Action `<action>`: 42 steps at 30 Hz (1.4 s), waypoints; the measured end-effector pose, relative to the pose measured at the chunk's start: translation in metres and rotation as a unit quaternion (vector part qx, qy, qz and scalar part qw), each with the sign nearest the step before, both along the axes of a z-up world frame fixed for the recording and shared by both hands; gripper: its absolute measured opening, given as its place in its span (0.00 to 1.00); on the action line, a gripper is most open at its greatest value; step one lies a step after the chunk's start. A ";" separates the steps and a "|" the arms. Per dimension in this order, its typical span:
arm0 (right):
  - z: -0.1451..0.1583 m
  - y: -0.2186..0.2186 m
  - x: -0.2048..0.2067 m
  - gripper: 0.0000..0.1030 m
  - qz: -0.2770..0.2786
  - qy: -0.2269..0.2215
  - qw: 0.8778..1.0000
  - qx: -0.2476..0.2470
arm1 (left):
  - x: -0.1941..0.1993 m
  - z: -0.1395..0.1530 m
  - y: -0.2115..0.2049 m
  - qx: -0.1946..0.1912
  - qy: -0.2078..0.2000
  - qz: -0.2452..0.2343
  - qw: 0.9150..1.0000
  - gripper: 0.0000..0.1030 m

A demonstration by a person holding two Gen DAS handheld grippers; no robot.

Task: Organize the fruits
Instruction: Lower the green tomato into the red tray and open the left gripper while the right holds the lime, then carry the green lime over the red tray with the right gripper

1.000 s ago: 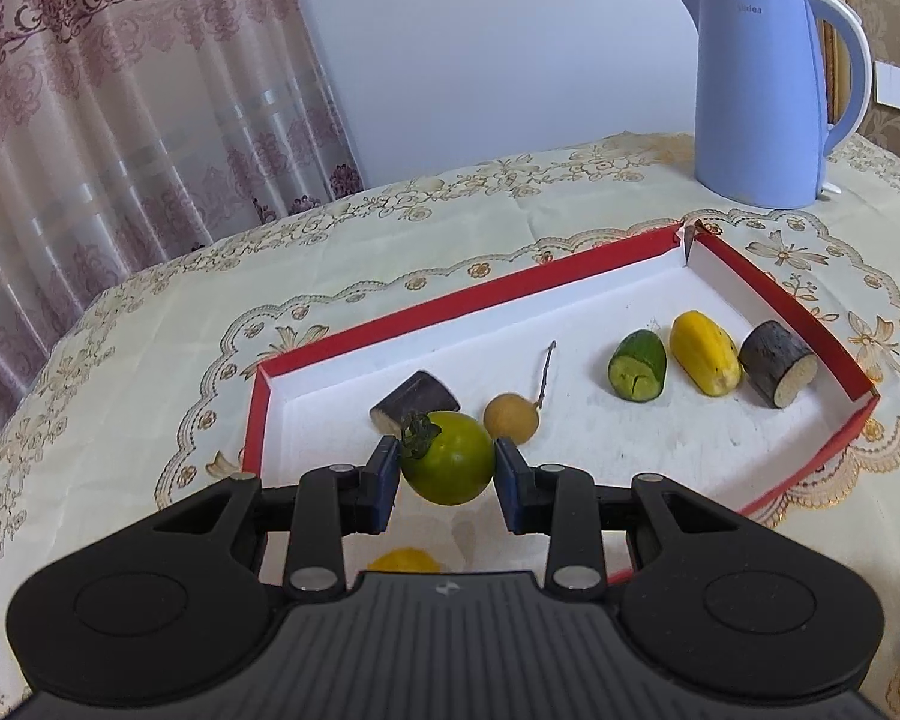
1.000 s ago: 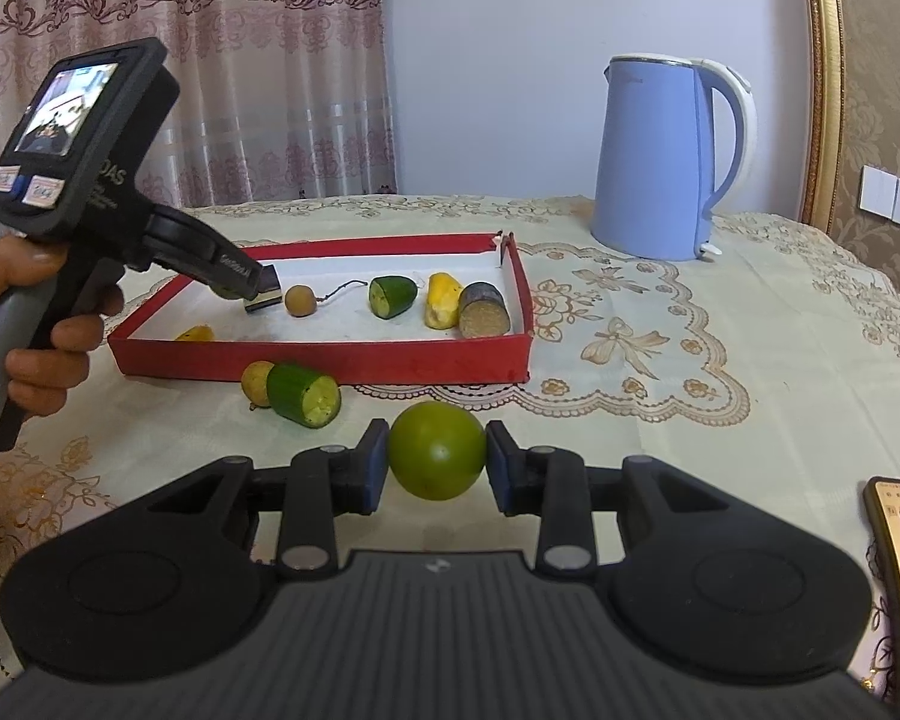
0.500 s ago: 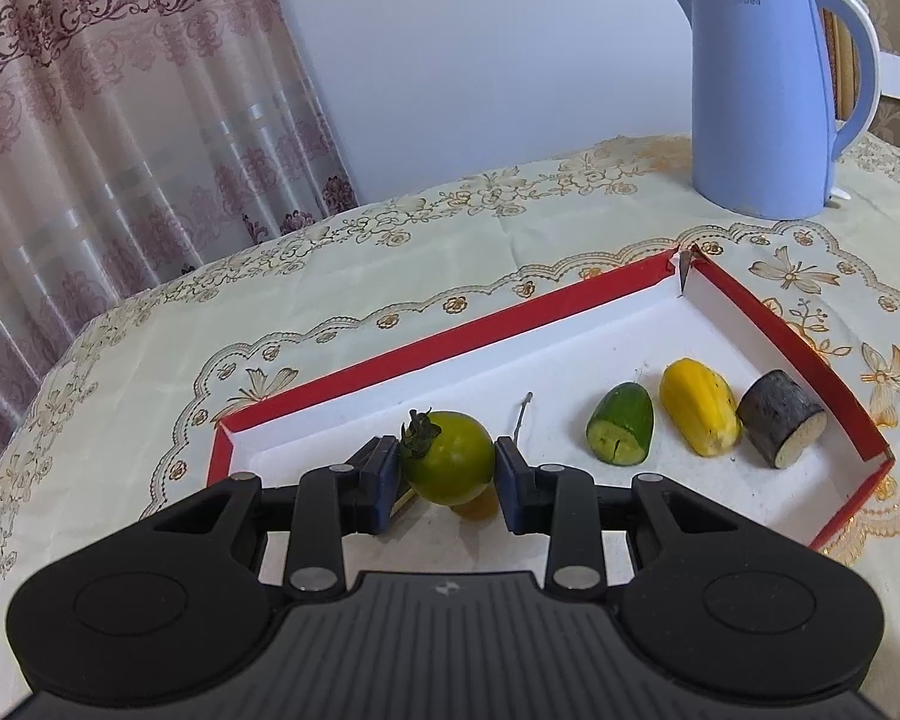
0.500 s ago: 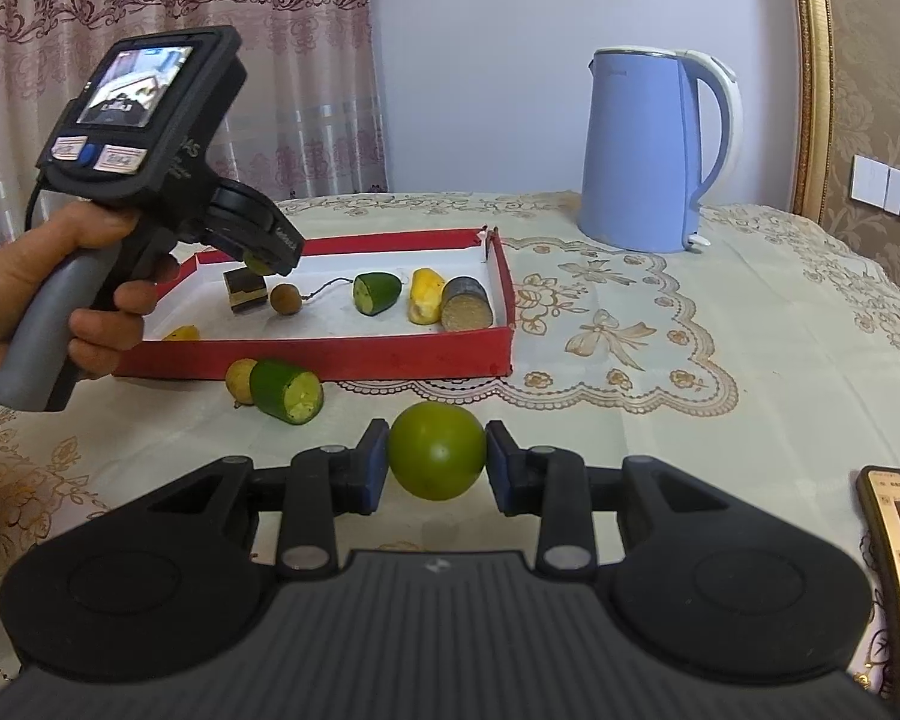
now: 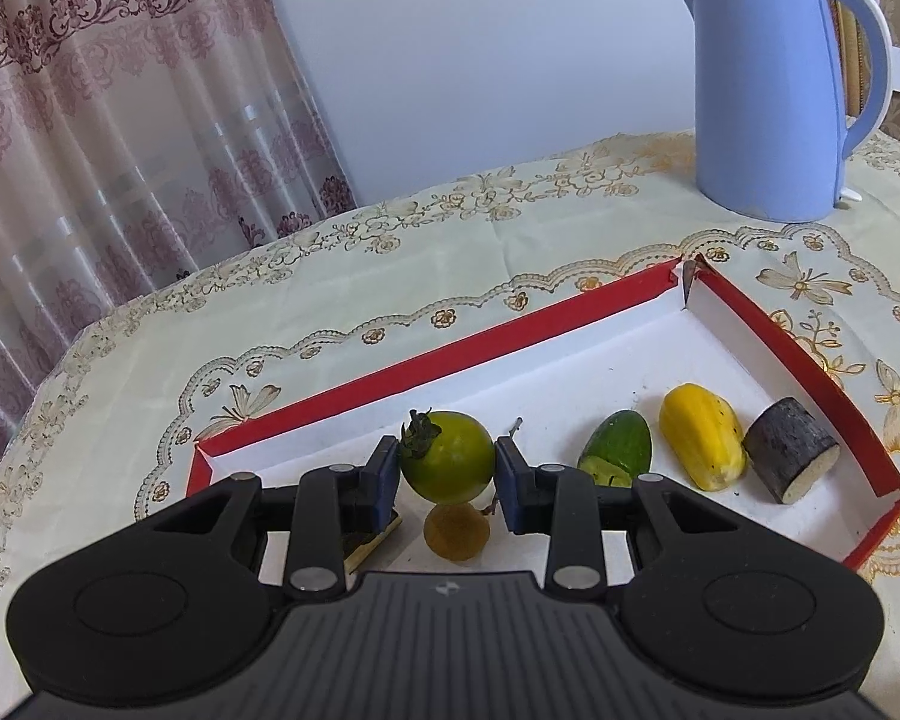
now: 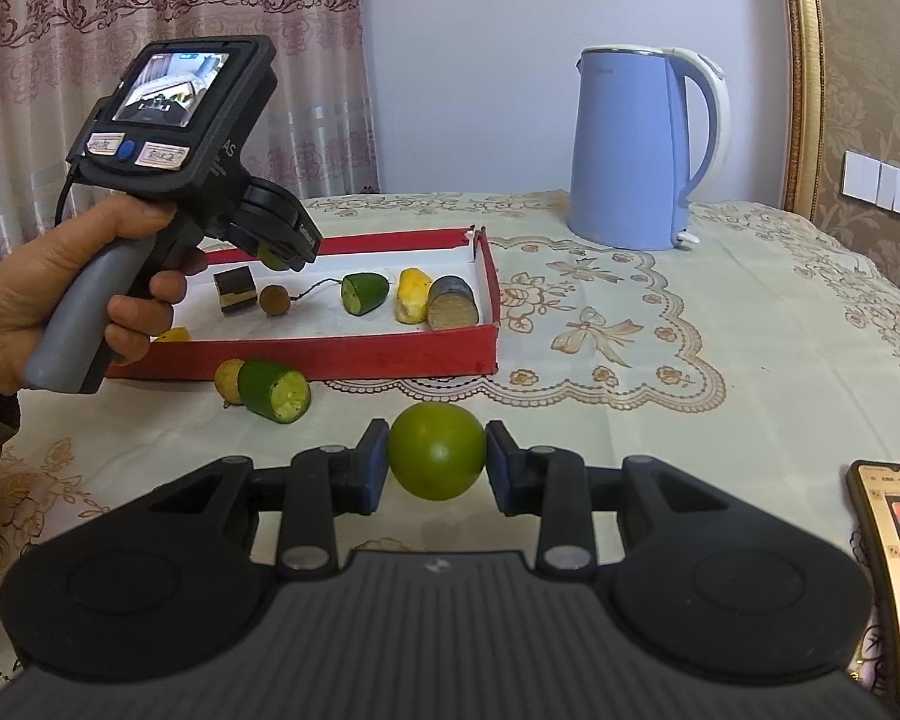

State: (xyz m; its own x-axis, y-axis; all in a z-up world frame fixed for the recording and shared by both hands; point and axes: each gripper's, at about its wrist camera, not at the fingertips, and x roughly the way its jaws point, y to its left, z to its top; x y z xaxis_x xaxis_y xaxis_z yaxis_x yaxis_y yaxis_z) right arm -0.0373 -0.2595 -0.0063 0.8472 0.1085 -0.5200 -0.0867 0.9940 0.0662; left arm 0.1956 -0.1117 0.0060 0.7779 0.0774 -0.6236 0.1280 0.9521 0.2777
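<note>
Placement step, judged. The left claw grips a green tomato above the tray's left end, over a longan and dark block. The right claw grips a green fruit over the bench, clear of the tray's near wall. Next: lower the tomato onto bare floor along the far wall; the near row is occupied.
</note>
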 end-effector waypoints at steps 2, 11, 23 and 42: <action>0.000 0.000 0.000 0.31 -0.001 0.000 1.000 0.000 | 0.003 -0.001 -0.001 -0.001 0.002 0.001 1.000 0.32; -0.001 -0.003 -0.001 0.31 -0.003 0.001 1.000 -0.001 | 0.010 -0.002 -0.003 0.001 0.002 0.003 1.000 0.32; 0.002 0.003 -0.001 0.31 0.002 -0.001 1.000 -0.006 | -0.006 0.007 0.003 0.006 -0.033 0.008 0.999 0.58; 0.020 0.033 0.008 0.31 0.040 -0.025 0.999 0.007 | -0.135 0.005 0.106 -0.099 -0.034 0.095 0.990 0.58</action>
State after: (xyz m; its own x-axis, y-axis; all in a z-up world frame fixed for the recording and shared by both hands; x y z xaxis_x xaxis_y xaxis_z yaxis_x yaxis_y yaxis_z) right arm -0.0292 -0.2265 0.0138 0.8601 0.1836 -0.4759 -0.1690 0.9829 0.0738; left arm 0.0605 -0.0062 0.0106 0.8021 0.1078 -0.5874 -0.0715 0.9938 0.0847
